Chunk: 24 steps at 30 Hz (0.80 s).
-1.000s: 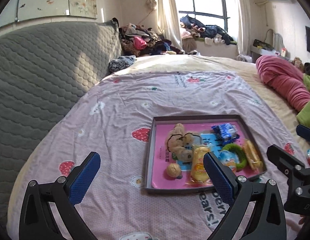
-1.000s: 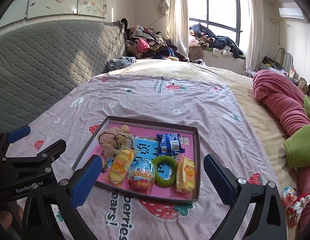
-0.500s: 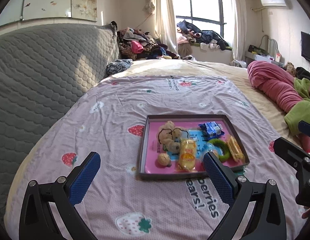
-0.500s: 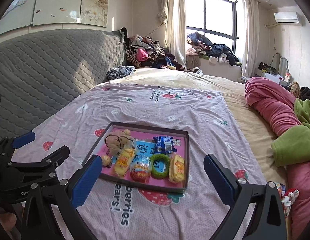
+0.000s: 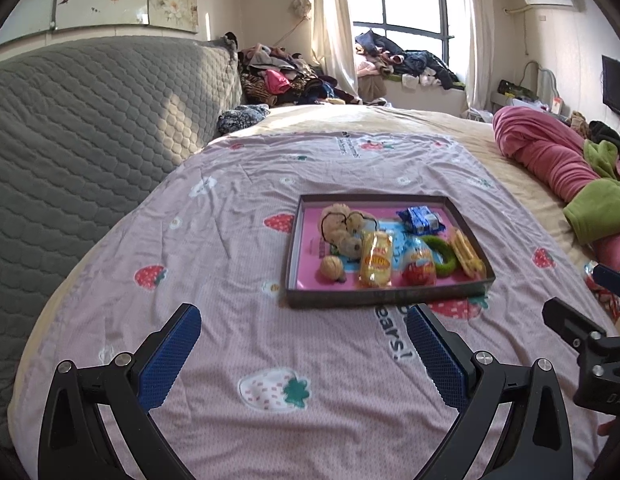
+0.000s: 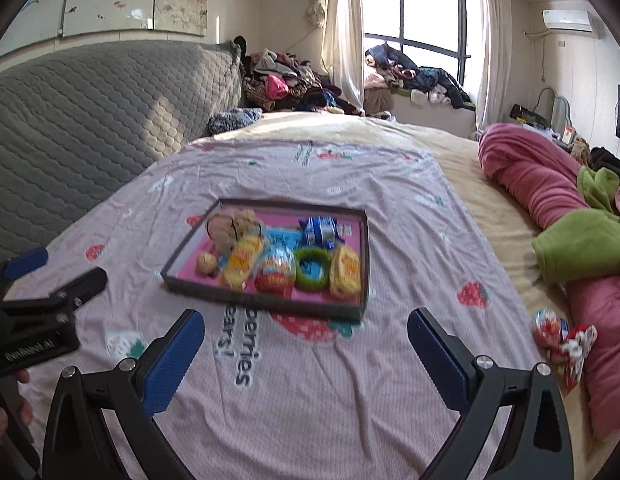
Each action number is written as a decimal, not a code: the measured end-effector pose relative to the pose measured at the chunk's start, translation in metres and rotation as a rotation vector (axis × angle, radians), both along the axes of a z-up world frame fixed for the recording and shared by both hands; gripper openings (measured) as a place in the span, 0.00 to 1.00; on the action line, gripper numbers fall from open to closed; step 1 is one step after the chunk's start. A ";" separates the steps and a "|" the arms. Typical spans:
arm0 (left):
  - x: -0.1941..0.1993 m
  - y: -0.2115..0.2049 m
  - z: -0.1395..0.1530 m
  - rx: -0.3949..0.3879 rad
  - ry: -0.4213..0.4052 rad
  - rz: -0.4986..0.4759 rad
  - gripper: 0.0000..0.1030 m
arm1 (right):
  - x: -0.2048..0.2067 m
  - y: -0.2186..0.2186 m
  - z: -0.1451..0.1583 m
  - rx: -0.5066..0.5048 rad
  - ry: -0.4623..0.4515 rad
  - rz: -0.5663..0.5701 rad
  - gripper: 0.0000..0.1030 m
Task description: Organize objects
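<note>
We hold both grippers above the bed, both with fingers spread wide and nothing between them. The left gripper [image 5: 301, 344] hangs over the pink strawberry-print sheet [image 5: 229, 240], short of the tray [image 5: 384, 297]; the right gripper [image 6: 305, 344] does the same, also short of the tray [image 6: 265, 302] and apart from it.

The tray is a shallow dark-walled box with a pink floor, lying flat on the sheet near the middle of the bed. Inside we see a beige plush toy [image 5: 342, 226] at the far left, a walnut [image 5: 332, 268] at the near left, a yellow snack packet [image 5: 376, 258] beside it, a red-and-white egg-shaped candy [image 5: 420, 266] next to that, a green ring [image 5: 444, 254] further right, and a second yellow packet [image 5: 466, 256] along the right wall. A blue wrapped snack [image 5: 420, 218] lies at the far right corner. Items lie close together; several touch.

In the right wrist view the tray contents look slightly blurred. Outside the tray, on the sheet's right edge near the pink blanket [image 6: 550, 192], lie another egg candy [image 6: 548, 326] and a red-and-white patterned piece [image 6: 576, 346] just beside it; we cannot tell what that is. A green blanket [image 6: 582, 252] lies on the pink one. A grey quilted headboard [image 5: 89, 140] runs along the left.
</note>
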State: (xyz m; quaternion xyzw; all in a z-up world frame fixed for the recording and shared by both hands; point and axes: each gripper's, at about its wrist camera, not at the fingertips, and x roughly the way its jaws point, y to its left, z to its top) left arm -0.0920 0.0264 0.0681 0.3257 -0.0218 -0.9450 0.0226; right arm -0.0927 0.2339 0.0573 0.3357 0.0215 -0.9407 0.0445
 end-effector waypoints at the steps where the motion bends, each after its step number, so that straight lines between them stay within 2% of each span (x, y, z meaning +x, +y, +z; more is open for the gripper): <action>1: 0.002 0.000 -0.002 -0.002 -0.003 0.002 0.99 | 0.002 0.001 -0.003 0.000 -0.004 -0.001 0.99; 11: 0.025 0.003 -0.018 0.004 -0.023 -0.001 0.99 | 0.026 0.006 -0.014 0.007 -0.017 -0.008 0.99; 24: 0.042 0.006 -0.024 0.009 -0.028 -0.012 0.99 | 0.041 0.013 -0.016 0.015 -0.015 -0.020 0.99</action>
